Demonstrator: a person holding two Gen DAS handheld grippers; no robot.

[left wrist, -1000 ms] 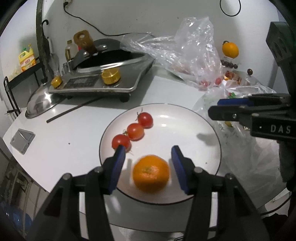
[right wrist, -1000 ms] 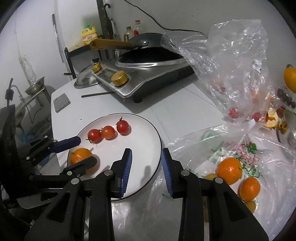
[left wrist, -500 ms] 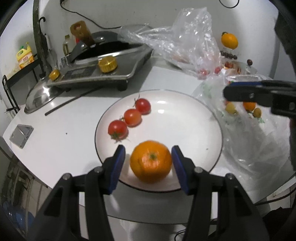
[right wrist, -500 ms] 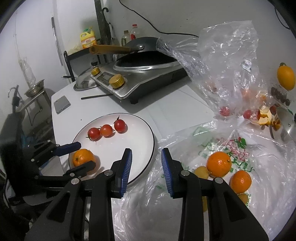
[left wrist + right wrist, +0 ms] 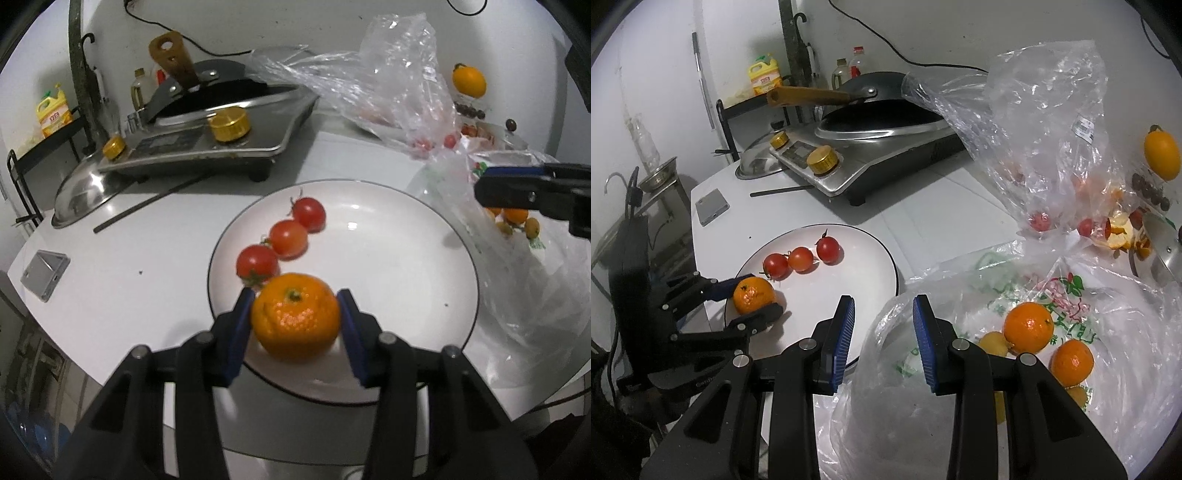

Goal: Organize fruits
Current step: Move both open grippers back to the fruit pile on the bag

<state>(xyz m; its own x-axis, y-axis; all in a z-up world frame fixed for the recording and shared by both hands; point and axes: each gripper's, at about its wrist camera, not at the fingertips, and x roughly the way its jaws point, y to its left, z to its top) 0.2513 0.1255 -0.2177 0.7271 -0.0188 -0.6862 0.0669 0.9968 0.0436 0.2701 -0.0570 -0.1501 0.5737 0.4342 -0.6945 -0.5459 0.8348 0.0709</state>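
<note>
A: Your left gripper had its two blue pads pressed against the sides of the orange, one on each flank, so it was clamped on that fruit.

B: And where did the orange sit?

A: Over the near rim of the white plate, stem end facing up. In the right wrist view you could see it between the left gripper's fingers at the plate's near-left edge; whether it touched the plate, I could not tell.

B: What lay beyond it?

A: Three cherry tomatoes ran in a slanted row just past the orange, the nearest almost touching it.

B: And your right gripper?

A: Your right gripper had its jaws apart and held nothing. It hung over the seam where the plate's right rim met the printed plastic bag.

B: Where was the rest of the fruit?

A: To the right of that gripper, two more oranges lay on the bag beside smaller yellow fruits. Farther back stood a crumpled clear bag with a few small red fruits inside, and beside it a stove carrying a black wok.
</note>
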